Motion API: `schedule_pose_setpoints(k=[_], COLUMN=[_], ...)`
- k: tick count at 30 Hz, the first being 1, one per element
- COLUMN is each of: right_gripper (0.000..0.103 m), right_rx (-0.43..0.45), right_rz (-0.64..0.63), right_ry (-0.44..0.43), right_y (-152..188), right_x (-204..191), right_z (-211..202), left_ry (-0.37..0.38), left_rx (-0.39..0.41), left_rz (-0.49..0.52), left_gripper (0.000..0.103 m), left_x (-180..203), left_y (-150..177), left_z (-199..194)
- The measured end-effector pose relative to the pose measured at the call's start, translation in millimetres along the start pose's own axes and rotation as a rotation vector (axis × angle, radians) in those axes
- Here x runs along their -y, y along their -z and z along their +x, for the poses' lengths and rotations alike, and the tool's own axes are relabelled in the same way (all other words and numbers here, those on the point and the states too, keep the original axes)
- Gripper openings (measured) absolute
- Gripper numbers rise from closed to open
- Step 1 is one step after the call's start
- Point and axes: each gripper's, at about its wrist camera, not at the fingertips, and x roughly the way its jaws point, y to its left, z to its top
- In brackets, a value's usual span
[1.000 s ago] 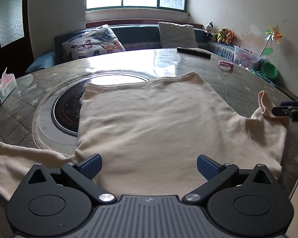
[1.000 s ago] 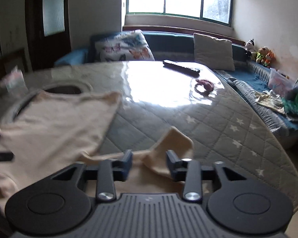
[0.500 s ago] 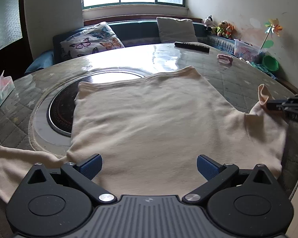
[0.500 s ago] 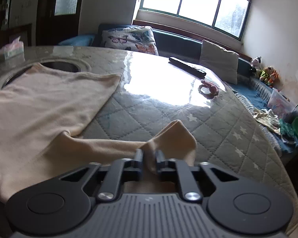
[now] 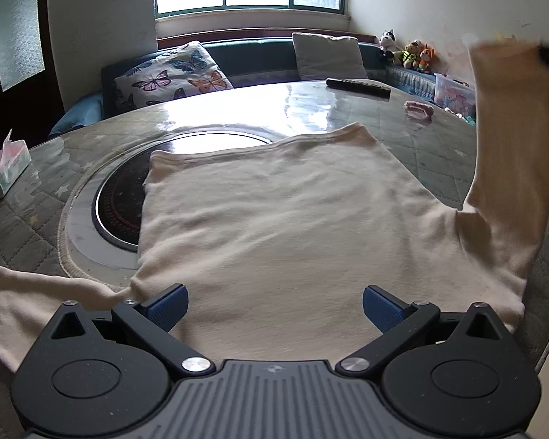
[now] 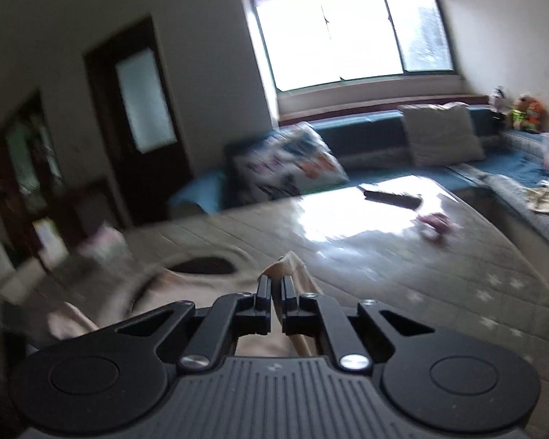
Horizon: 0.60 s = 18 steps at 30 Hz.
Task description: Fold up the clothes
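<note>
A cream long-sleeved shirt (image 5: 274, 219) lies flat on the round quilted table (image 5: 439, 146), hem at the far side. My left gripper (image 5: 274, 305) is open and empty, hovering over the shirt's near edge. The left sleeve (image 5: 25, 292) lies flat at the near left. My right gripper (image 6: 277, 285) is shut on the cuff of the right sleeve (image 6: 287, 265) and holds it high above the table; that lifted sleeve (image 5: 512, 146) hangs stretched at the right of the left wrist view. The right wrist view is blurred.
A round black cooktop (image 5: 117, 205) is set in the table, partly under the shirt. A tissue box (image 5: 3, 172) stands at the left. A remote (image 5: 358, 87) and a pink item (image 5: 417, 109) lie at the far side. A sofa with cushions (image 5: 172, 73) lies beyond.
My right gripper has closed on the right sleeve's cuff and lifted it from table height to well above the table. The left gripper has stayed open over the shirt's near edge.
</note>
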Motion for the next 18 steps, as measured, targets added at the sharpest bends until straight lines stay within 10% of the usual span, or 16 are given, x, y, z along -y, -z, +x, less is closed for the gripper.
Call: schedule_pose_setpoints(k=[18], right_gripper=[0.012], right_rx=[-0.164], right_rz=[-0.135], right_ry=[-0.347], right_y=[8.8], right_x=[-115.0], right_z=[69.3], left_ry=[-0.039], left_rx=[0.049], left_rz=[-0.081], left_gripper=[0.103], left_x=[-42.0], left_y=[15.4], left_z=[-27.3])
